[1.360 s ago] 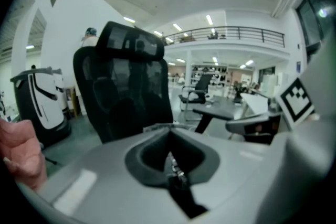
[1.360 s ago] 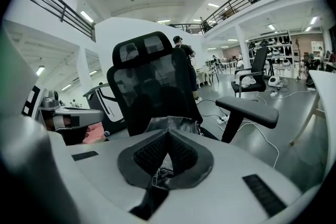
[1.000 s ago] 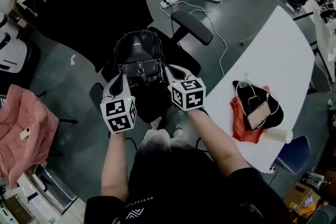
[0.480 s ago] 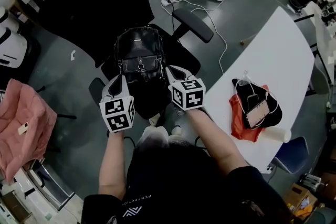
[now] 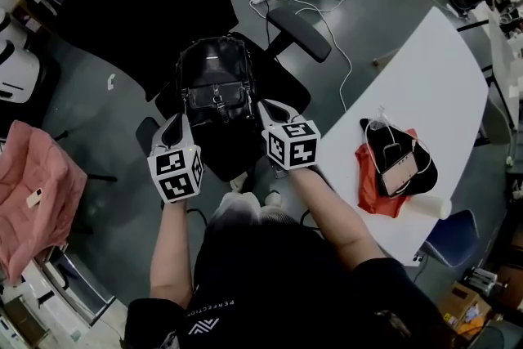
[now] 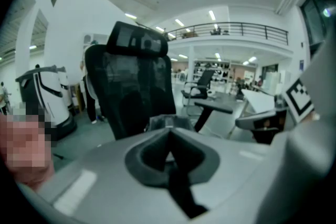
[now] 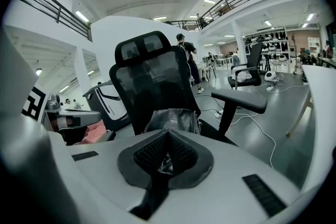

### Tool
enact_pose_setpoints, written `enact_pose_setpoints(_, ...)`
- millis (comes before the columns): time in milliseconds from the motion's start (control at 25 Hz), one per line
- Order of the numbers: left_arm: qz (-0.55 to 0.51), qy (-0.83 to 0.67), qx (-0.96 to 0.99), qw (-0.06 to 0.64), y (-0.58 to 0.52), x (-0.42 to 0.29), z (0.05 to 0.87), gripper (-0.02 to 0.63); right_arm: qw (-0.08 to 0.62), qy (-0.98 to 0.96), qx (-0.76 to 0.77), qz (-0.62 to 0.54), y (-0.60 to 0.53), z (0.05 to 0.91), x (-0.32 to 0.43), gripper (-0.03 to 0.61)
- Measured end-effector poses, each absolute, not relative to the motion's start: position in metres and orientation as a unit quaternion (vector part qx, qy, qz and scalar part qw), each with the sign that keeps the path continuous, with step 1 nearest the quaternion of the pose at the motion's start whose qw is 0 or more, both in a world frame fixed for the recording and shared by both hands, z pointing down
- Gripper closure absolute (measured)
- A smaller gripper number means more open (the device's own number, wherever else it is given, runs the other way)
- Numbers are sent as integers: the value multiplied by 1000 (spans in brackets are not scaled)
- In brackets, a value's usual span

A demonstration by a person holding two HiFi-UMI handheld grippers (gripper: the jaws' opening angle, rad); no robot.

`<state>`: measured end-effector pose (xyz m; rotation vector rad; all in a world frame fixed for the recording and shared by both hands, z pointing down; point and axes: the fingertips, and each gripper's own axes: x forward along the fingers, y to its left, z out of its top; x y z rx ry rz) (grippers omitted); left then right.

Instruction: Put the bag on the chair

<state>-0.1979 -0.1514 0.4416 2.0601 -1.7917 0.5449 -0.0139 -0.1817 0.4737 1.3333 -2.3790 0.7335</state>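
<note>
near: grey left gripper (image 5: 175, 123) and grey right gripper (image 5: 268, 107) both clenched, jaws together on nothing, tips just beside the black leather bag (image 5: 214, 80) | beyond: bag sat on the seat of the black mesh-backed office chair (image 5: 286, 92), before its backrest | task: placement looked done; only drawing the grippers away seemed left
</note>
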Motion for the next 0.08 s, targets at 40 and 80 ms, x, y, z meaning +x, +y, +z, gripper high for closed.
enact_pose_setpoints(40, 193, -634, 728, 177, -152, -199, 441, 606, 158, -832, 466, 257, -182, 474, -14, 580)
enact_pose_setpoints(80, 193, -634, 728, 176, -154, -200, 441, 606, 157, -831, 467, 258, -182, 474, -15, 580)
